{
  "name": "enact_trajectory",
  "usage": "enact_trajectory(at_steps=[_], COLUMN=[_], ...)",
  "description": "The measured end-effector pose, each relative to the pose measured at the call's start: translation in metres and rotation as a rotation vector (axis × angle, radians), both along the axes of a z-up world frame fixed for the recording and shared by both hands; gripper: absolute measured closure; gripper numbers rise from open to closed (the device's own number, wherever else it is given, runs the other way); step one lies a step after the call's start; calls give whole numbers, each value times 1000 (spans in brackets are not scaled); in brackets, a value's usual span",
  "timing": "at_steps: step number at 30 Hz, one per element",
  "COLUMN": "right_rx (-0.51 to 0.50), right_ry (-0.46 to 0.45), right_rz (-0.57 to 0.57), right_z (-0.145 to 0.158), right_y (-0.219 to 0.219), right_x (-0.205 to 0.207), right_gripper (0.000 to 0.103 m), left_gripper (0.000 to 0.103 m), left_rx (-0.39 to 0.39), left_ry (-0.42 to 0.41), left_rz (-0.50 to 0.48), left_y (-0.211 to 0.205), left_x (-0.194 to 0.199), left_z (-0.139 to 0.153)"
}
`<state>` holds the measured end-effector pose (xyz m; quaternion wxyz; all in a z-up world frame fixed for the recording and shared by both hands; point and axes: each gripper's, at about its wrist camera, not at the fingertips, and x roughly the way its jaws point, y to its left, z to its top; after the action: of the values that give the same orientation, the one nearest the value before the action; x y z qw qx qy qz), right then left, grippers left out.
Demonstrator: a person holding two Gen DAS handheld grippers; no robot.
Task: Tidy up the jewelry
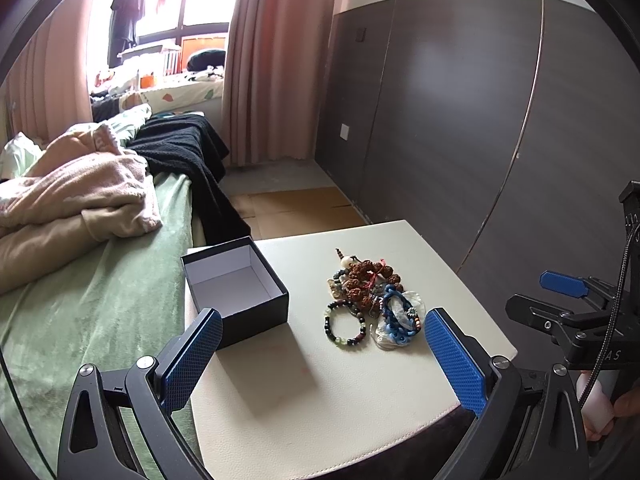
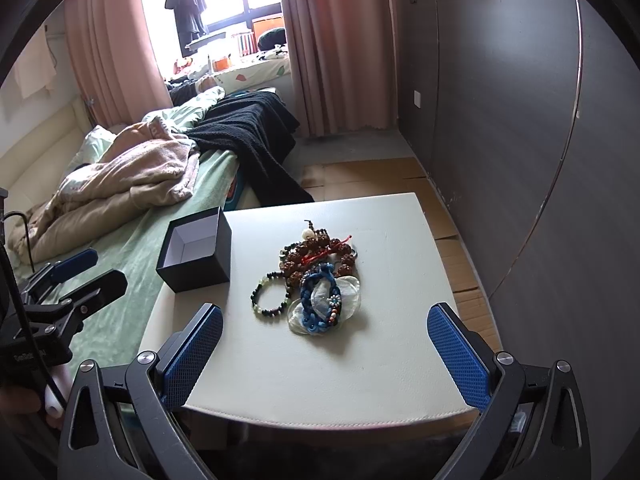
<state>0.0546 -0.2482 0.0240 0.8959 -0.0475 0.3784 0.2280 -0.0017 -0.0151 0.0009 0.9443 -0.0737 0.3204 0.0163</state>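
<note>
Open box (image 1: 236, 288) sits on table (image 1: 320, 380) at its left edge w/ jewelry pile (image 1: 372, 300) to its right, apart; bed (image 1: 100, 300) lies left of table, wardrobe (image 1: 480, 120) right, window (image 1: 160, 0) far behind.

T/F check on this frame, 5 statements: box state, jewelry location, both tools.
1. The black box is open and empty. True.
2. The jewelry pile lies inside the box. False: it lies on the white table, beside the box and apart from it.
3. The left tool is open and holds nothing. True.
4. The right tool is shut on the blue braided bracelet. False: it is open, and the bracelet lies in the pile.
5. The green and black bead bracelet lies on the pile's edge that faces the box. True.
</note>
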Motion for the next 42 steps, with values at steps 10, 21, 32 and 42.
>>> enact_trajectory(at_steps=[10, 21, 32, 42], right_rx=[2, 21, 78, 155], right_ry=[1, 44, 144, 321], right_rz=[0, -43, -149, -229], right_z=[0, -6, -20, -55], right_y=[1, -4, -26, -41], right_x=[0, 8, 40, 81], right_gripper=[0, 0, 0, 30], left_gripper=[2, 2, 9, 31], left_rx=[-6, -49, -85, -115], left_ry=[1, 5, 69, 149], left_rz=[2, 36, 36, -21], left_y=[0, 0, -3, -18], left_x=[0, 13, 42, 78], left_z=[-1, -1, -21, -53])
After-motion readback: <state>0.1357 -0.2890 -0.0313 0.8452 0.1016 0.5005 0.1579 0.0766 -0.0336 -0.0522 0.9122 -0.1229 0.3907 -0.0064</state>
